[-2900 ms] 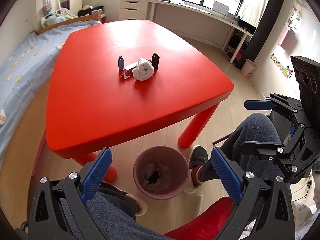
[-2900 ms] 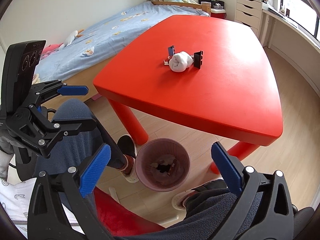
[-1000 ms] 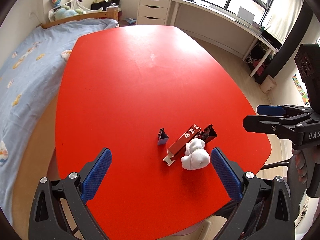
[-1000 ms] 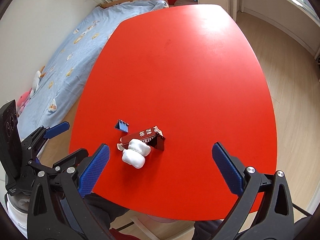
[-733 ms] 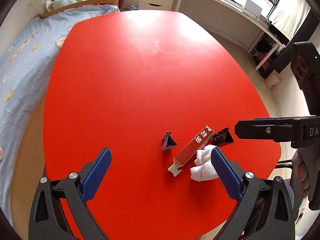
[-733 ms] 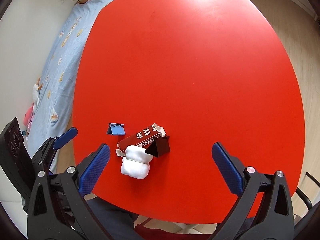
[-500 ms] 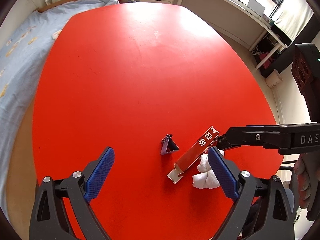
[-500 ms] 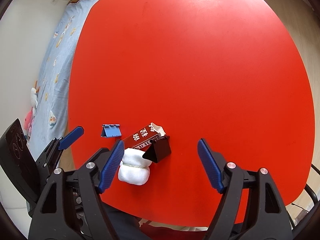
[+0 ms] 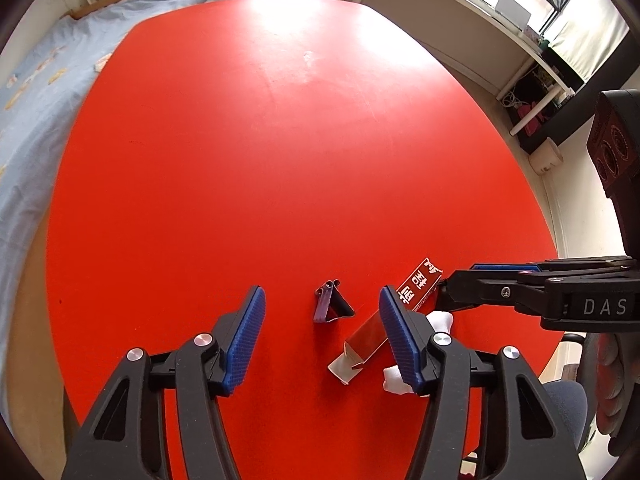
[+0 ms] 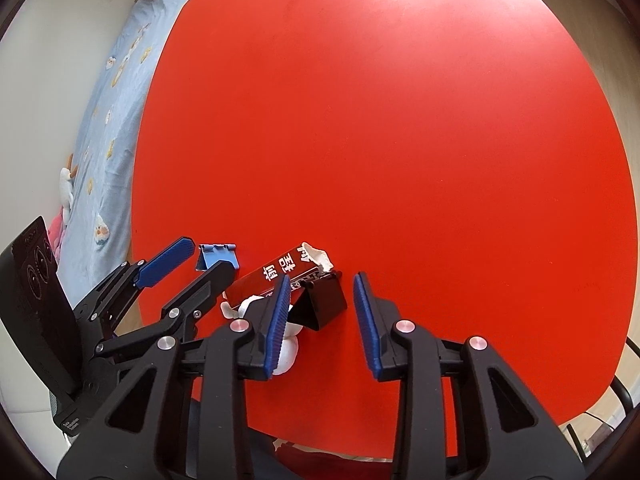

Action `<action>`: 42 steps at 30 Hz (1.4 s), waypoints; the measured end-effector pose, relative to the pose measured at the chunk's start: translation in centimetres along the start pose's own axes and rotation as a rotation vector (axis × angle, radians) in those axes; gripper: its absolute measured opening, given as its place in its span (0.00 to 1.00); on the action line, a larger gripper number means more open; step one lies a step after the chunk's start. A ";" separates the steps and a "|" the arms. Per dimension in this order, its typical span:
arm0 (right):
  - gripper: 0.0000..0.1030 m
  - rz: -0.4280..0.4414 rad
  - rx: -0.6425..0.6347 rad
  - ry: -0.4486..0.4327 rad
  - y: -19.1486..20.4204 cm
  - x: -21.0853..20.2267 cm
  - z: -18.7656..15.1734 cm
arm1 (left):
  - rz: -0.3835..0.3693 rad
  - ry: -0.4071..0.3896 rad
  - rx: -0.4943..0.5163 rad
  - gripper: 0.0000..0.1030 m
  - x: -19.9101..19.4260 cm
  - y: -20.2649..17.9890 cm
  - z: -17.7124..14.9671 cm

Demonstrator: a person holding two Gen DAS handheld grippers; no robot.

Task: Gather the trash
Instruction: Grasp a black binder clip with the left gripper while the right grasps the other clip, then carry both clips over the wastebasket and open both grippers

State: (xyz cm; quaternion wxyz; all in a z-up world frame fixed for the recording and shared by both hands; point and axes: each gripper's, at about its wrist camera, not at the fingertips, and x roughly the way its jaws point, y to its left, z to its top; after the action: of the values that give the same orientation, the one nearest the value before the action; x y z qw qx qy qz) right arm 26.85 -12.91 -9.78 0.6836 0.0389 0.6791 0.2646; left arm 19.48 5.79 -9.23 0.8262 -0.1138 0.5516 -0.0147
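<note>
A bedroom with a blue-sheeted bed [image 9: 36, 80] along one side holds a red worktop [image 9: 260, 152] whose near edge carries a small cluster of litter. In the left wrist view the left gripper [image 9: 320, 332], jaws just narrowed but gripping nothing, straddles a blue binder clip [image 9: 330, 306] lying dead ahead at 12 o'clock. The red carton [image 9: 400, 304] lies at its 2 o'clock, long axis slanting from 7 to 1 o'clock. In the right wrist view the right gripper [image 10: 320, 320], jaws likewise just closing and not yet pinching, brackets a black binder clip [image 10: 322, 300] at 12 o'clock, a white wad [image 10: 286, 350] beside its left finger. Each gripper is nearest its own clip.
</note>
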 end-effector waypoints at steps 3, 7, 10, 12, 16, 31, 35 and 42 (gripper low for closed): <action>0.18 -0.005 -0.011 -0.001 0.2 -0.1 0.0 | -0.002 0.007 -0.001 0.45 0.3 -0.1 0.1; 0.15 -0.024 -0.033 -0.010 0.3 -0.3 0.1 | 0.007 0.011 0.002 0.21 0.5 -0.3 0.1; 0.15 -0.033 -0.045 -0.017 0.4 -0.4 0.1 | 0.015 0.008 0.005 0.15 0.4 -0.3 0.2; 0.14 -0.038 -0.053 -0.020 0.4 -0.4 0.0 | 0.019 0.006 0.005 0.14 0.3 -0.5 0.3; 0.14 -0.044 -0.064 -0.026 0.4 -0.6 0.0 | 0.024 -0.001 0.007 0.14 0.0 -0.6 0.2; 0.14 -0.051 -0.163 -0.107 1.4 -3.8 -1.8 | 0.035 -0.075 0.031 0.14 -4.2 -1.6 -1.7; 0.14 -0.039 -0.205 -0.140 1.9 -5.3 -3.2 | 0.043 -0.107 0.050 0.14 -6.0 -2.3 -3.0; 0.14 -0.010 -0.280 -0.207 2.9 -7.8 -6.2 | 0.040 -0.166 0.074 0.14 -9.3 -3.5 -5.6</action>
State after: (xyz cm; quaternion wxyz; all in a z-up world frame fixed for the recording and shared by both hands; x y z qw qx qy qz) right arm 20.53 -15.58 -2.01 0.7498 -0.0329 0.5619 0.3479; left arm 11.05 2.82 -2.17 0.8729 -0.0730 0.4823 -0.0087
